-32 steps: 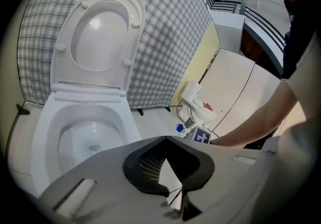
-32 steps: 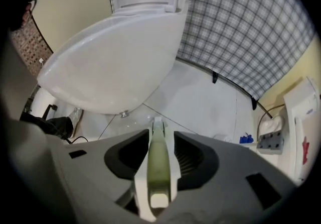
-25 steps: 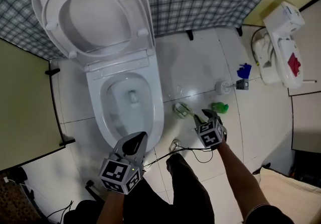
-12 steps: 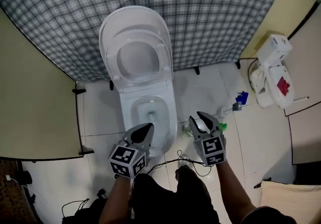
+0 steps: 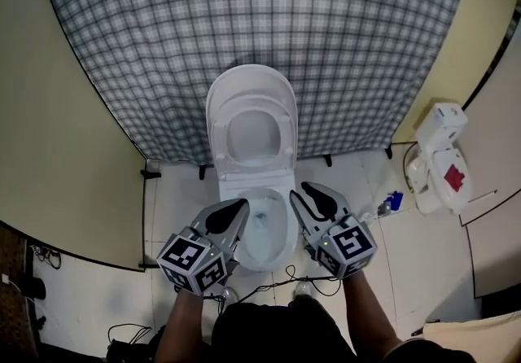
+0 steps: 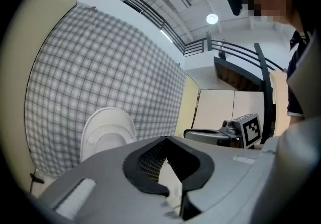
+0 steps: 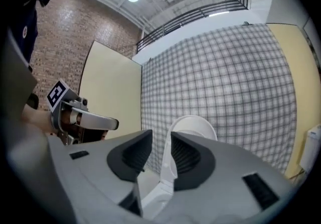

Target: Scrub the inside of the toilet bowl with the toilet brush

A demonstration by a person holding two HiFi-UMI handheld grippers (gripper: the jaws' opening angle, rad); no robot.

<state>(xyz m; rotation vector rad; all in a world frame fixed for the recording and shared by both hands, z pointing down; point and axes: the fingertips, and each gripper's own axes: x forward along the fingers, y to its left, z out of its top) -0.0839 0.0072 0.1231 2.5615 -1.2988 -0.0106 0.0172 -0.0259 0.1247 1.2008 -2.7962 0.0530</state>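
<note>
The white toilet stands mid-frame with its lid [image 5: 248, 117] raised and the bowl [image 5: 269, 233] open below it. My left gripper [image 5: 242, 205] hovers over the bowl's left rim, shut with nothing in it; its tips meet in the left gripper view [image 6: 165, 141]. My right gripper [image 5: 299, 188] hangs over the bowl's right rim. It is open by a narrow gap [image 7: 161, 137], its jaws have just been closing, and nothing is between them. The toilet brush [image 5: 379, 210] lies small on the floor to the right, beside a blue item [image 5: 395, 200], far from both grippers.
A checked curtain [image 5: 244, 19] hangs behind the toilet, with yellow partition panels [image 5: 65, 150] on the left. A white unit with a red mark [image 5: 441, 162] stands at the right wall. Cables [image 5: 122, 333] trail on the floor at lower left. The person's legs fill the bottom.
Both grippers have risen from near the floor, the right one away from the green item and brush. The toilet now looks smaller and further off. The right jaws have narrowed.
</note>
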